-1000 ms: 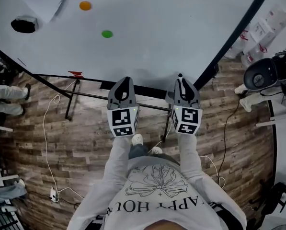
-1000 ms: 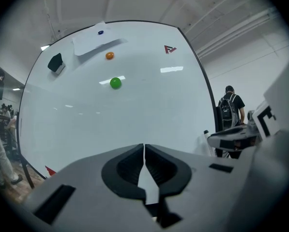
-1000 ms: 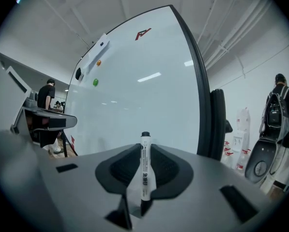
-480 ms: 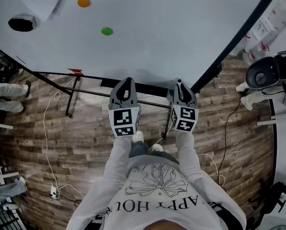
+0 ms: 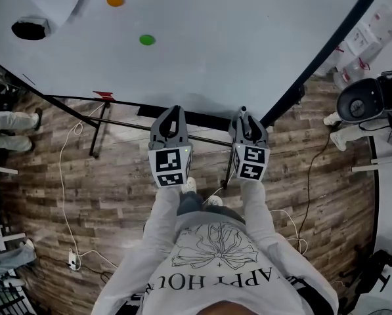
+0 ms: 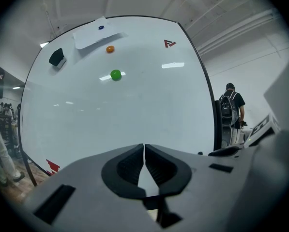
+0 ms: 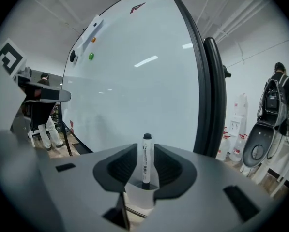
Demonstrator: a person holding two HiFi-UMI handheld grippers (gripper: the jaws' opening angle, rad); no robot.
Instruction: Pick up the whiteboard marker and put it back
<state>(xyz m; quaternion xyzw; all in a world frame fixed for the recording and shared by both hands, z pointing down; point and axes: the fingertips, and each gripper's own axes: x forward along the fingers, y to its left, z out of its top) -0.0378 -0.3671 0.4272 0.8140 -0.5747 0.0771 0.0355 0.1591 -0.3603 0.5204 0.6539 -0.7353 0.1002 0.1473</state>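
The whiteboard marker (image 7: 146,161), white with a black cap, stands upright in a small white cup (image 7: 141,195) below the whiteboard (image 5: 215,51). My right gripper (image 7: 145,148) sits around the marker. Its jaws have just been opening, and a gap shows on each side of the marker, so the pads do not press on it. In the head view the right gripper (image 5: 244,113) is at the board's lower edge. My left gripper (image 6: 144,147) is shut with nothing in it and points at the board. It hangs level beside the right one, the left gripper (image 5: 174,112) about a hand's width away.
A green magnet (image 5: 147,40), an orange magnet (image 5: 115,0) and a black eraser (image 5: 30,29) stick to the board. The board's stand bar (image 5: 123,125) and cables (image 5: 67,176) cross the wooden floor. A person with a backpack (image 7: 279,98) stands far right beside water jugs (image 5: 360,41).
The right gripper has come down a little at the board's lower edge. The left gripper has stayed where it was.
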